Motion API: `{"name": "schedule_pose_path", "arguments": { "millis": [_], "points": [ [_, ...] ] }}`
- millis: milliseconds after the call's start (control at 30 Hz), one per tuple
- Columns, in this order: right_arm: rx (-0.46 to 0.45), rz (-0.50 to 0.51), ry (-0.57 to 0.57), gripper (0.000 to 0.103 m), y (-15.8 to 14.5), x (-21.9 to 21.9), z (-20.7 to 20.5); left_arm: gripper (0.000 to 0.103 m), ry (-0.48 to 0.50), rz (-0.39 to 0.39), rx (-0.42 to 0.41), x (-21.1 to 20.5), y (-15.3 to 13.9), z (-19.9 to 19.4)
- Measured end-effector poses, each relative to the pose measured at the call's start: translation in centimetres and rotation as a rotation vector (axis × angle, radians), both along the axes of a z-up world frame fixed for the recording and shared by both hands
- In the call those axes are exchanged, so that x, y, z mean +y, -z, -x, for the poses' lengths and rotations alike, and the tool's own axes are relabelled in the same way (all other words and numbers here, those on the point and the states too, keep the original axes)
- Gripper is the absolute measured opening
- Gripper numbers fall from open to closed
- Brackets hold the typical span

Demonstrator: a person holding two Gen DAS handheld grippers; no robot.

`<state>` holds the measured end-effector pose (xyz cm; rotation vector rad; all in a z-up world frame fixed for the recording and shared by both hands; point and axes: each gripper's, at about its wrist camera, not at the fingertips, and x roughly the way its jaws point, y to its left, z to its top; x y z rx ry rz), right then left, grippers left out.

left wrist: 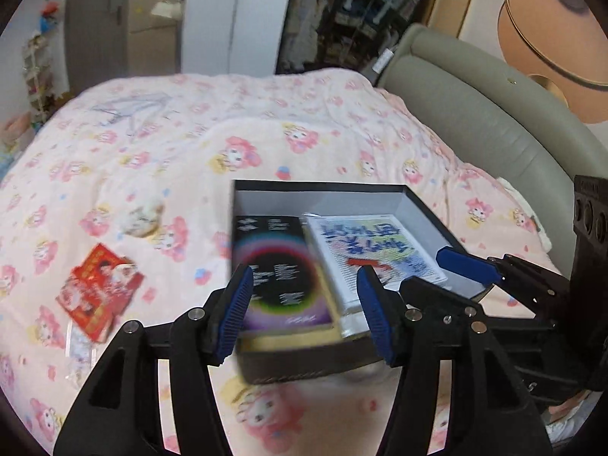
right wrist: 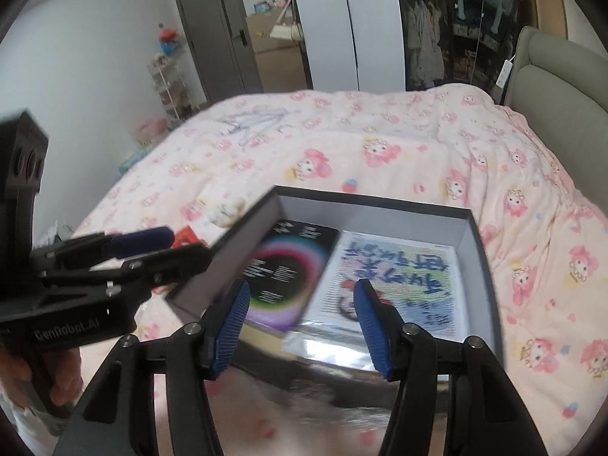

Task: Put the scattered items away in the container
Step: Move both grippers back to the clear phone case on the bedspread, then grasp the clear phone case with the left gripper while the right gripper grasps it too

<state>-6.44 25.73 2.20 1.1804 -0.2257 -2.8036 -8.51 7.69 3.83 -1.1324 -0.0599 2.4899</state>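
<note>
Nearest, the left tongs (left wrist: 304,315) and the right tongs (right wrist: 302,323) both stand wide open with blue ribbed pads and grip nothing. Just beyond their tips lies a dark box (left wrist: 421,205) with pale inner walls, resting on a pink cartoon-print bedspread (left wrist: 182,159). Inside the box, ahead of the left tongs, a black booklet (left wrist: 283,266) with a rainbow ring lies flat; beside it, toward the right tongs, lies a white booklet (left wrist: 380,247) with blue scrawled lettering, on a silvery sheet (right wrist: 334,349). From the right wrist view, the left tongs (right wrist: 167,245) sit off to the left, just beside the box's near left corner, held in a hand (right wrist: 62,380). Left of the left tongs, well apart from the box, a red packet (left wrist: 98,292) lies loose on the bedspread. Farther out, a small pale round thing (left wrist: 142,218) rests on the cover, too blurred to identify. Beyond, a grey padded headboard (left wrist: 494,125) stands on the right, with wardrobes (right wrist: 349,26) behind the bed.
</note>
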Motion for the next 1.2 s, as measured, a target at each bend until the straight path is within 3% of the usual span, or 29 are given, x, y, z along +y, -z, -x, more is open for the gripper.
{"name": "schedule_pose_path", "arguments": {
  "millis": [167,333,500,567,700,767,833,967,1200],
  "points": [
    [-0.009,0.036,-0.066,0.054,0.7,-3.8,-0.1,0.058,-0.124,-0.013,0.015,-4.6,0.4,-2.1],
    [-0.013,0.009,-0.203,0.054,0.5,-9.4,0.6,0.057,-0.257,-0.036,0.017,-10.1,1.3,-3.6],
    [-0.044,-0.001,-0.350,0.054,1.6,-15.9,2.6,0.057,-0.494,0.053,0.031,-15.4,4.0,-4.9],
    [-0.078,0.009,-0.384,0.054,2.7,-18.2,4.1,0.057,-0.560,0.027,0.001,-17.7,5.7,-5.2],
    [-0.172,0.032,-0.454,0.054,5.9,-22.8,8.3,0.058,-0.699,-0.075,-0.072,-22.9,10.2,-5.5],
    [-0.199,-0.018,-0.507,0.054,8.4,-25.9,10.4,0.058,-0.812,-0.074,-0.074,-25.0,13.0,-5.5],
    [-0.249,-0.082,-0.534,0.054,11.6,-28.8,12.3,0.057,-0.919,-0.067,-0.128,-27.0,16.7,-5.2],
    [-0.412,0.041,-0.530,0.054,17.5,-30.8,14.0,0.055,-0.987,-0.178,-0.256,-29.9,23.2,-4.7],
    [-0.469,0.144,-0.439,0.054,23.9,-28.4,14.2,0.055,-1.006,-0.275,-0.253,-32.7,26.2,-2.8]
  ]
}}
